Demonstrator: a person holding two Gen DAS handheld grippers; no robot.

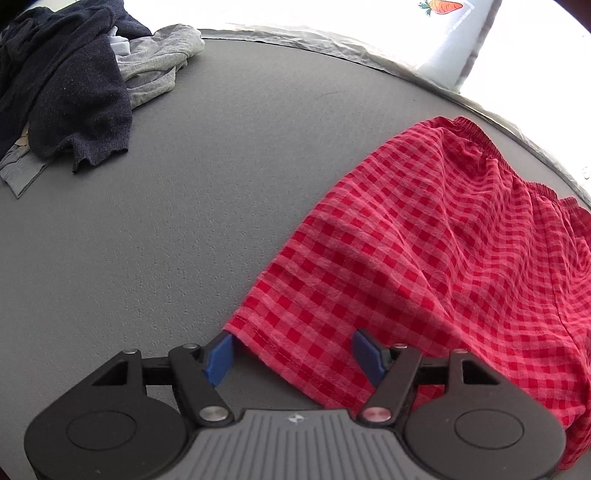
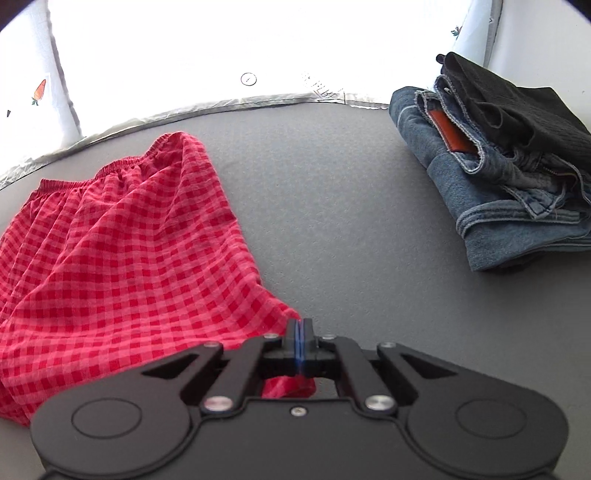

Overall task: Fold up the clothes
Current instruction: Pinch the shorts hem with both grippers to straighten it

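Red gingham shorts (image 1: 436, 254) hem-first between wide-open left tongs (image 1: 291, 356), waistband far side (right tongs (image 2: 300, 334) already pinching the other hem corner).

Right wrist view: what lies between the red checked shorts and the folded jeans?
Nothing: bare grey mat separates the shorts from the jeans, in the right wrist view.

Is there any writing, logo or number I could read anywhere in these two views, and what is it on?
No text reads clearly.
Dark marks on the white sheet behind the table: too blurred to read.
Faint lettering beside the carrot picture: washed out, unreadable.
Small circled mark on the white sheet: a sign, not legible.
Small emblem on the left claw body: a logo, no words.
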